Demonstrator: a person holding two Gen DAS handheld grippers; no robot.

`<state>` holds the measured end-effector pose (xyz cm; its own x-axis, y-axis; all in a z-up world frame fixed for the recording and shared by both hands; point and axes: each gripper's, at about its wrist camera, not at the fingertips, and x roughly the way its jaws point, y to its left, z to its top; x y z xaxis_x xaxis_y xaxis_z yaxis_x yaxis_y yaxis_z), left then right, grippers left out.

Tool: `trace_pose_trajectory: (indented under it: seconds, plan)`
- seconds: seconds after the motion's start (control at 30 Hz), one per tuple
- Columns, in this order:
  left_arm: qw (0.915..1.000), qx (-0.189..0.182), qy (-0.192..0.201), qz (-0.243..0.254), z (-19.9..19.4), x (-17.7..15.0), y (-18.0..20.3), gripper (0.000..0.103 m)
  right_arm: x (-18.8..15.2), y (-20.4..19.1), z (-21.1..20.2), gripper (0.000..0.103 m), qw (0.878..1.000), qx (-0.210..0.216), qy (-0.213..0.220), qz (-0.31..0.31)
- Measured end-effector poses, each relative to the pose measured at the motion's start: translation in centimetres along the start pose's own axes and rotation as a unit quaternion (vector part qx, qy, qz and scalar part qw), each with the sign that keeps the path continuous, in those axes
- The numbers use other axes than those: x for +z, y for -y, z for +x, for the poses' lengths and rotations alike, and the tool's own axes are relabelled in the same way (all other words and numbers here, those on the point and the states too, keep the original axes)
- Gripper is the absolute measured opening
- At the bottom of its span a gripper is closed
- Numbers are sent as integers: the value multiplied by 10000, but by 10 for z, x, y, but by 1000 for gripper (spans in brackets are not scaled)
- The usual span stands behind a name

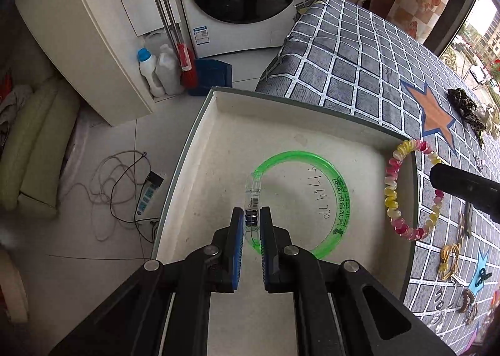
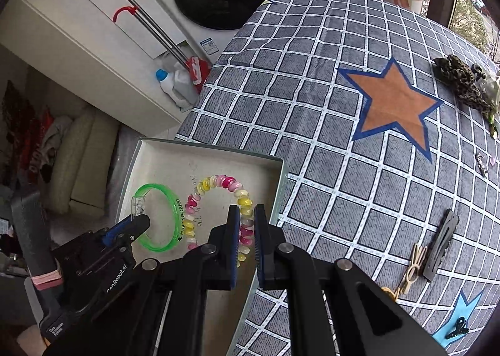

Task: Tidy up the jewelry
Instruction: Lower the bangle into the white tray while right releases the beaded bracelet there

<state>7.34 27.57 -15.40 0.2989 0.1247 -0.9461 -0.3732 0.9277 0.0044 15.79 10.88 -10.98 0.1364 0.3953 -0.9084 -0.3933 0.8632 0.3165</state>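
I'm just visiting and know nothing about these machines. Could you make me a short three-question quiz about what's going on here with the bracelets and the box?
1. True or false: the left gripper is shut on the green bangle.
2. What does the right gripper hold? A) black hair clip B) beaded bracelet C) leopard scrunchie
3. Fill in: both bracelets are over the white ____.

Key:
1. True; it pinches the bangle's clear clasp section.
2. B, the pink-and-yellow beaded bracelet; the black hair clip and leopard scrunchie lie on the checked cloth.
3. box.
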Motion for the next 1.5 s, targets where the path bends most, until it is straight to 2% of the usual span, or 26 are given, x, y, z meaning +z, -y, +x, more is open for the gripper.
trace_pose_trajectory:
  seconds: [0.33,0.77,0.83,0.97,1.17,1.3,1.5]
  plan:
    - [9997,129,-94,193,23,3,4,17,13,-13,42,10,9993,-210,-217,-209]
    - [9982,372,-94,460,26,4,11,17,9,-13,73,11,9970,-423,-573,-313]
    - [9980,397,-119,475,25,4,12,17,10,-13,74,16,9969,-393,-586,-340]
    - [9977,416,-169,514,23,3,13,17,12,-16,71,38,9977,-280,-533,-312]
    - [9974,428,-190,550,17,1,13,17,22,-18,47,40,9994,-56,-272,-188]
    - [9969,397,-226,638,12,-1,14,17,20,-11,23,49,9999,-61,-78,-49]
    - [9961,357,-319,748,9,-1,15,18,4,9,-3,50,9996,-133,-109,241]
